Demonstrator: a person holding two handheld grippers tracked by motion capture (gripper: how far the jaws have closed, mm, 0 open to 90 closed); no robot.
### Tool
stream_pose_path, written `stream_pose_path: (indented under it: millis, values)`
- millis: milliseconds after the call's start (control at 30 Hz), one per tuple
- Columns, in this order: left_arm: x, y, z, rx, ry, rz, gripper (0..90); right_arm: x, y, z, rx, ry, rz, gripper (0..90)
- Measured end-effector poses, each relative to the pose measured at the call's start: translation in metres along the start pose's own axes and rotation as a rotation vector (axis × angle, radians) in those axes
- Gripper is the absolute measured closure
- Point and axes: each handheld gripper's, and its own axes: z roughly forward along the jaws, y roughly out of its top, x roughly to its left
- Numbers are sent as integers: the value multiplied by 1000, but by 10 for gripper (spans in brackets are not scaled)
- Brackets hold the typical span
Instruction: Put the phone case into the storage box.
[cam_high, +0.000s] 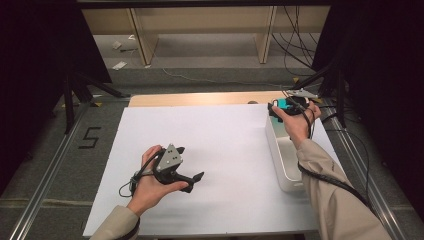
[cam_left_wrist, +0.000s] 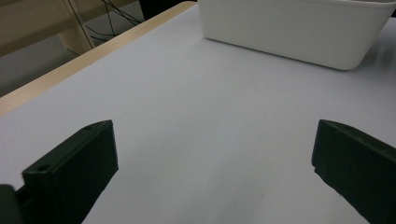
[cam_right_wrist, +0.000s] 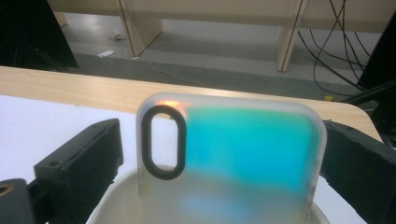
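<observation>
High view: wide white sheet-covered table with pale wood edge along far side. Long white plastic bin at right side of sheet, running near to far; same bin seen far ahead in left gripper view. Right gripper held by right hand above far end of bin. Left gripper in left hand low over near-left part of sheet, well apart from bin, jaws spread wide, nothing between them. Right gripper view: translucent frosted phone case with teal-blue iridescent back and black oval camera ring standing upright between black jaws over bin's rim. Left edge of case clear of left jaw, right edge at or very near right jaw; contact there not clear. Jaws wide, released, not pressing case.
</observation>
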Motion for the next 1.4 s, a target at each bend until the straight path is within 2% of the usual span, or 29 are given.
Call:
stream_pose_path:
  millis: [567,733,967,1133,1400]
  values:
    - [0,0,0,-2,3,-2,0,5,14,-15,-65,19,-15,16]
    - [1,0,0,0,7,-3,0,4,17,-21,-75,23,-10,14]
    - [1,0,-1,-2,7,-4,0,2,18,-27,-96,25,-27,14]
    - [2,0,-1,-2,9,-7,0,1,18,-34,-111,37,-25,17]
    - [1,0,-1,-2,10,-7,0,3,20,-46,-120,64,-48,29]
